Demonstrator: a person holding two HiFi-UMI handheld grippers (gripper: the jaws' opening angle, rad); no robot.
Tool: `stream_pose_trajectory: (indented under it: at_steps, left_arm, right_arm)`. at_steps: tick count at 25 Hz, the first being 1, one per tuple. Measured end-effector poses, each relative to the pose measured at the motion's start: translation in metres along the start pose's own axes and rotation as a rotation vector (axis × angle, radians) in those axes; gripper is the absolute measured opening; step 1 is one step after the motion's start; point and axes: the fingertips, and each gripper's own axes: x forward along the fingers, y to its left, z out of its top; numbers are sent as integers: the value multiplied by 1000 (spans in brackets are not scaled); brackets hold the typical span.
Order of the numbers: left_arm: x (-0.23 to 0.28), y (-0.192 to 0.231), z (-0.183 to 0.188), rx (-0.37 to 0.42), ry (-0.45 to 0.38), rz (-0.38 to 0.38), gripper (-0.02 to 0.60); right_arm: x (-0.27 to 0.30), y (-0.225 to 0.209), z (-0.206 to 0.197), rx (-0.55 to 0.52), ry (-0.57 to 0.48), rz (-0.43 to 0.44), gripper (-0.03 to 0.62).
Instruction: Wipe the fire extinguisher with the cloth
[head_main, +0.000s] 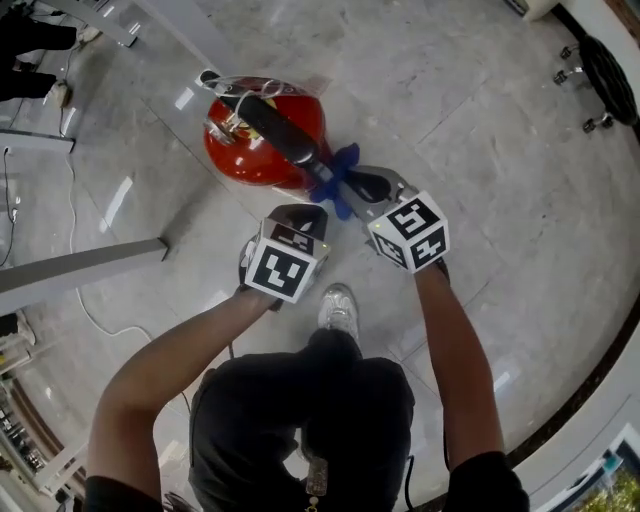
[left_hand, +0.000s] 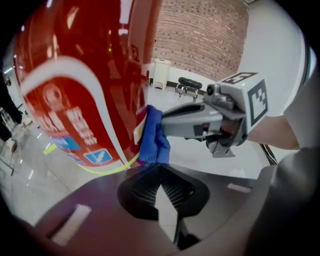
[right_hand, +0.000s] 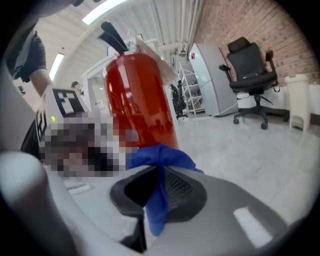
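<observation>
Right gripper (head_main: 352, 185) is clamping the blue cloth (right_hand: 160, 155), pressing it against the lower side of the red fire extinguisher (head_main: 250, 150) standing on the floor (head_main: 480, 120), while left gripper (left_hand: 160, 187), jaws closed and empty, is hovering just beside.

A black office chair (right_hand: 250, 70) stands on the pale tiled floor (head_main: 480, 130) before a brick wall (right_hand: 250, 25), flanked by a white bin (right_hand: 299, 100) and a tall white cabinet (right_hand: 212, 80).
</observation>
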Motion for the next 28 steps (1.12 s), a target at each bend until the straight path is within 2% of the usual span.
stream_pose_trajectory:
  at_steps: [5, 8, 12, 14, 18, 22, 28]
  left_arm:
    - [-44, -20, 32, -49, -12, -8, 5]
    - [-67, -31, 54, -97, -18, -13, 5]
    - [-83, -41, 80, -106, -24, -10, 5]
    - [-84, -45, 88, -121, -21, 1, 6]
    - [-69, -51, 93, -221, -10, 36, 6]
    - [-50, -55, 89, -321, 15, 97, 6]
    - [-26, -53, 97, -483, 0, 216, 5]
  right_arm:
    - [-48, 22, 109, -87, -84, 36, 40]
    - [-65, 30, 152, -147, -71, 57, 40]
    - [-71, 35, 193, -191, -48, 136, 40]
    - [-66, 32, 196, -205, -6, 170, 40]
    - [-54, 13, 183, -216, 60, 239, 40]
    - [-36, 0, 151, -245, 137, 351, 40]
    - [-11, -15, 94, -249, 237, 474, 40]
